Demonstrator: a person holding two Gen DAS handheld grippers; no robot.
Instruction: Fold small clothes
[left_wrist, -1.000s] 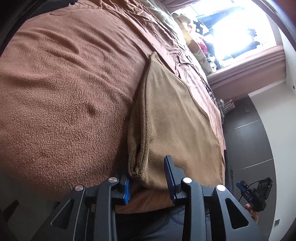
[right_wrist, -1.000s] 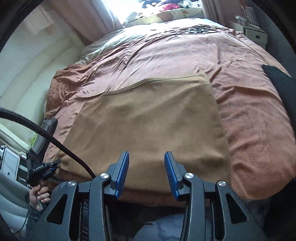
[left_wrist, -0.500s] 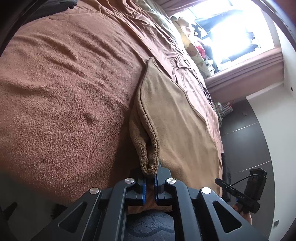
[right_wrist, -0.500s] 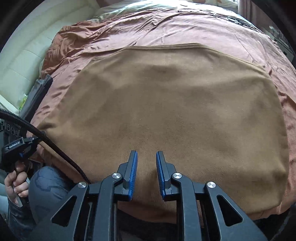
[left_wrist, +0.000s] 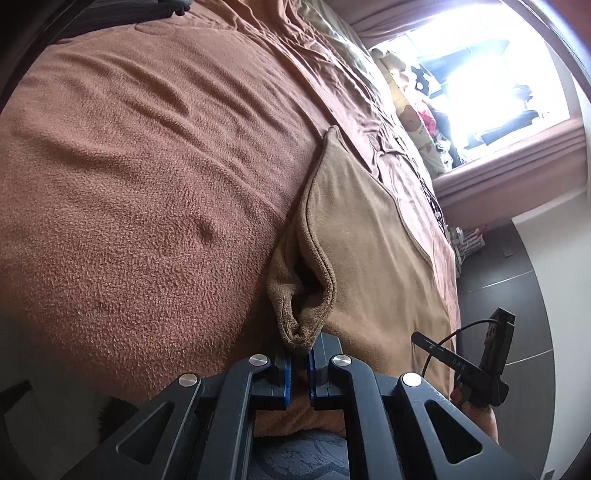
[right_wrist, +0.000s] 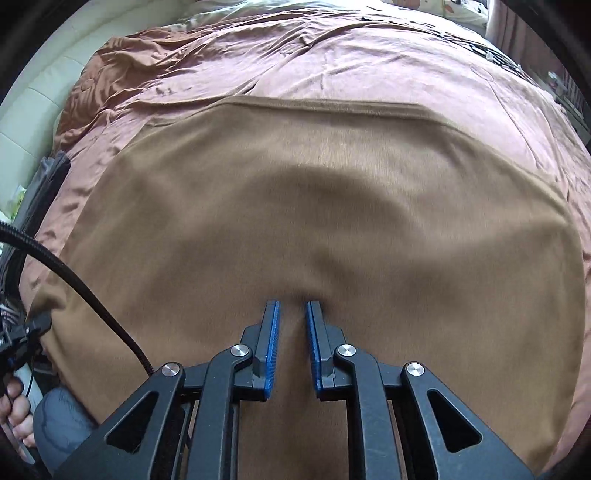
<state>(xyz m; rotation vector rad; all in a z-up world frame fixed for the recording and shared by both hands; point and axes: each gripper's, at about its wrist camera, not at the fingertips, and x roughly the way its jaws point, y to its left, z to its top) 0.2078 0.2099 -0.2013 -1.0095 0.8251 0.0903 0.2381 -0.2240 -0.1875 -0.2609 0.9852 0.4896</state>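
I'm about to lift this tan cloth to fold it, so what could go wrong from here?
1. The left tongs pinch only a bunched corner of the tan cloth; it might slip out.
2. The right tongs, just closing, pinch a thin ridge mid-cloth, perhaps only the top layer, so the fold could come out uneven.

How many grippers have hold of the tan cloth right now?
2. The left gripper pinches the tan cloth's bunched corner; the right gripper nips a pleat near its front edge.
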